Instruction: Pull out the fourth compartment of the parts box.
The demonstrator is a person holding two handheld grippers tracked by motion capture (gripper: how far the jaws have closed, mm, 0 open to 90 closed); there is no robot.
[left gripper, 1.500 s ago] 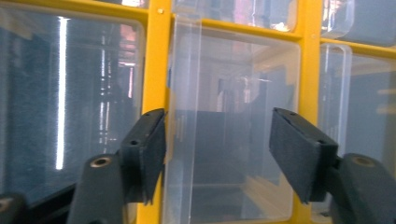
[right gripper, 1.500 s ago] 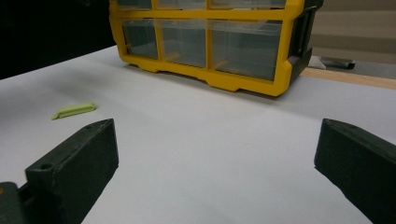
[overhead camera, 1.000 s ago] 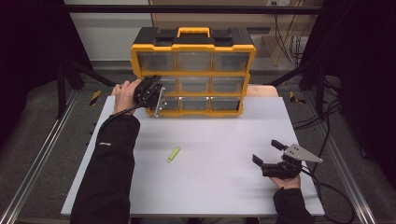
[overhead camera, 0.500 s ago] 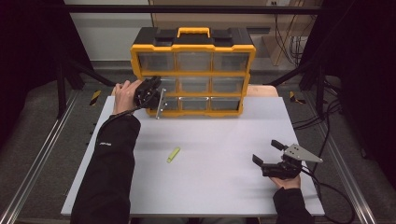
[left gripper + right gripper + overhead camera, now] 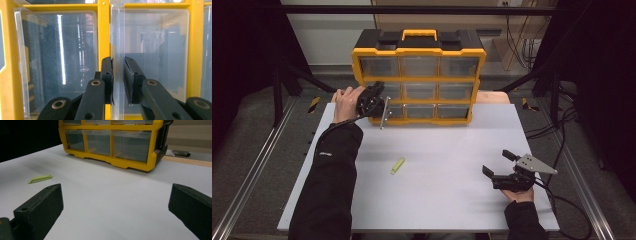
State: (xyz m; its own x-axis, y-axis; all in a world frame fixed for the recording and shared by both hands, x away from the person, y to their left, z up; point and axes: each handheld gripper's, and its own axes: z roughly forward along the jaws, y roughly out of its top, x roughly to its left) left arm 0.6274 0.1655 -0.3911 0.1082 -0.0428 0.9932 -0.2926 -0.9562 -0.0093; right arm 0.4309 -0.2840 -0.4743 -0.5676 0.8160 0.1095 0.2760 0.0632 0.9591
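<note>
you wear black long sleeves, the left sleeve [image 5: 329, 170] with a small pale marking. your left gripper [image 5: 117, 75] has black jaws with brass-ringed pivots; your right gripper [image 5: 500, 169] carries a grey three-cornered plate and a black cable.

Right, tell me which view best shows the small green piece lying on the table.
The high view: the green piece lies whole on the white table, between both hands and in front of the yellow drawer cabinet. The right gripper view catches it low and sidelong, far left.
</note>
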